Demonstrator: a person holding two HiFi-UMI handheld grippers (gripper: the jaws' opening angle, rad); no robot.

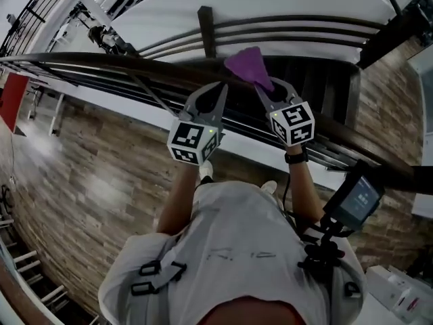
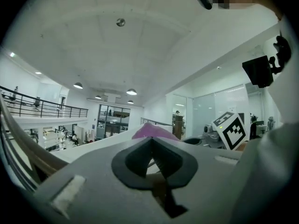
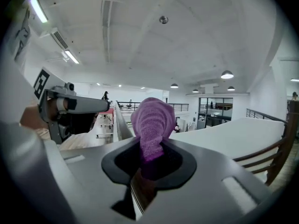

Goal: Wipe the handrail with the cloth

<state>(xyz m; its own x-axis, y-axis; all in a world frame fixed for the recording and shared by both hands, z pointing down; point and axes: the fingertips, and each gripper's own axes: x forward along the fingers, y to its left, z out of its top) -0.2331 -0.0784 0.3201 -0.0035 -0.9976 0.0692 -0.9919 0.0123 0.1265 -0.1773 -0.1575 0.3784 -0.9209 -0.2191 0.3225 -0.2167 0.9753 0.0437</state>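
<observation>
A dark brown handrail (image 1: 122, 63) curves across the head view from left to lower right. My right gripper (image 1: 269, 87) is shut on a purple cloth (image 1: 249, 65), which bunches up over the rail. In the right gripper view the cloth (image 3: 152, 122) sticks out of the right gripper (image 3: 152, 146), and the rail (image 3: 119, 125) runs away beneath it. My left gripper (image 1: 220, 90) hovers over the rail just left of the cloth, shut and holding nothing. The left gripper view shows the left gripper (image 2: 150, 143) with the cloth (image 2: 152, 130) just beyond it and the right gripper's marker cube (image 2: 231, 129) to the right.
Thin balustrade bars (image 1: 155, 97) run under the rail, with a dark post (image 1: 206, 29) beyond. The wood-patterned floor (image 1: 101, 168) lies beneath me. A small screen (image 1: 358, 198) hangs at my right hip, and a white box (image 1: 399, 293) sits at the bottom right.
</observation>
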